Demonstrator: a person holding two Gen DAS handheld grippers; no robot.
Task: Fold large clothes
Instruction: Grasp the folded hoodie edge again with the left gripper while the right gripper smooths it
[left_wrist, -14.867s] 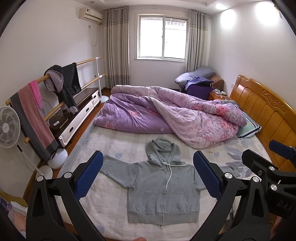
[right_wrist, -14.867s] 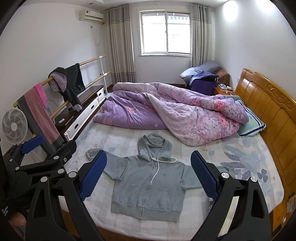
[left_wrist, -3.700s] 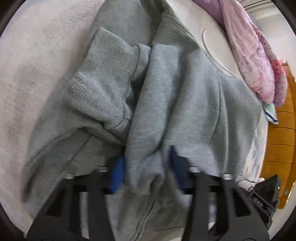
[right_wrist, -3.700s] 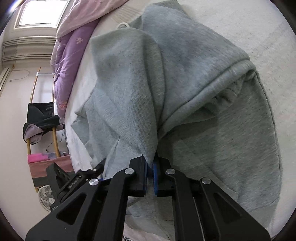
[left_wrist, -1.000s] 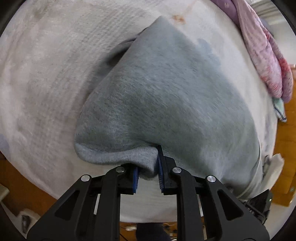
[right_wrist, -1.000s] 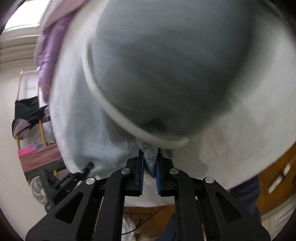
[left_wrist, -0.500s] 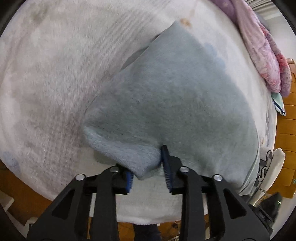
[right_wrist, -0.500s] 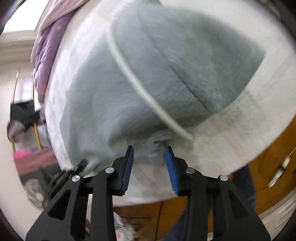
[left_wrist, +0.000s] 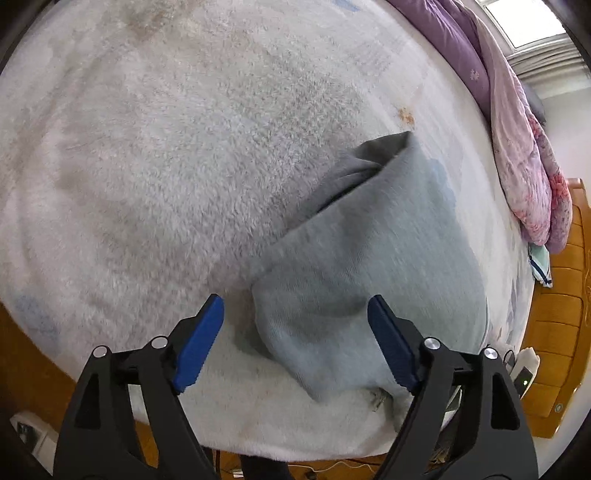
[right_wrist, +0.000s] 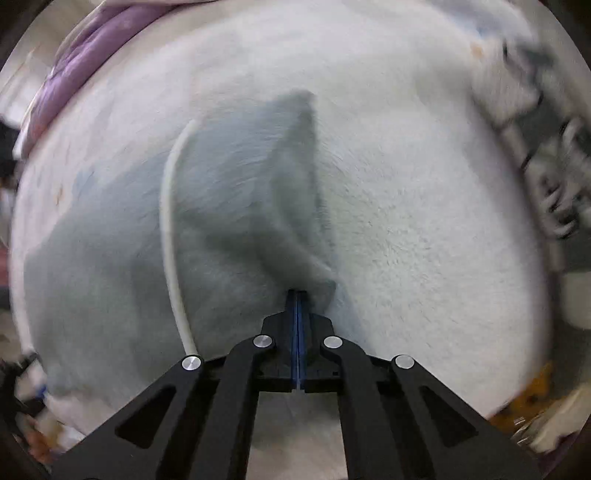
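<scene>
The grey hoodie (left_wrist: 373, 258) lies folded into a compact bundle on the fuzzy white bed cover (left_wrist: 166, 155) near the bed's front edge. My left gripper (left_wrist: 295, 339) is open, its blue pads on either side of the bundle's near corner, holding nothing. In the blurred right wrist view the hoodie (right_wrist: 221, 221) lies with its white drawstring (right_wrist: 168, 221) across it. My right gripper (right_wrist: 297, 295) has its jaws together at the hoodie's near edge; whether cloth is pinched between them cannot be told.
A purple and pink quilt (left_wrist: 517, 122) is heaped at the far side of the bed. The wooden headboard (left_wrist: 561, 295) stands at the right. The wooden floor (left_wrist: 33, 350) shows below the bed's front edge. Blurred clutter (right_wrist: 546, 155) lies at the right.
My left gripper opened wide and let go of the hoodie's corner, which now rests on the bed. My right gripper, open half a second ago, closed its jaws at the hoodie's edge.
</scene>
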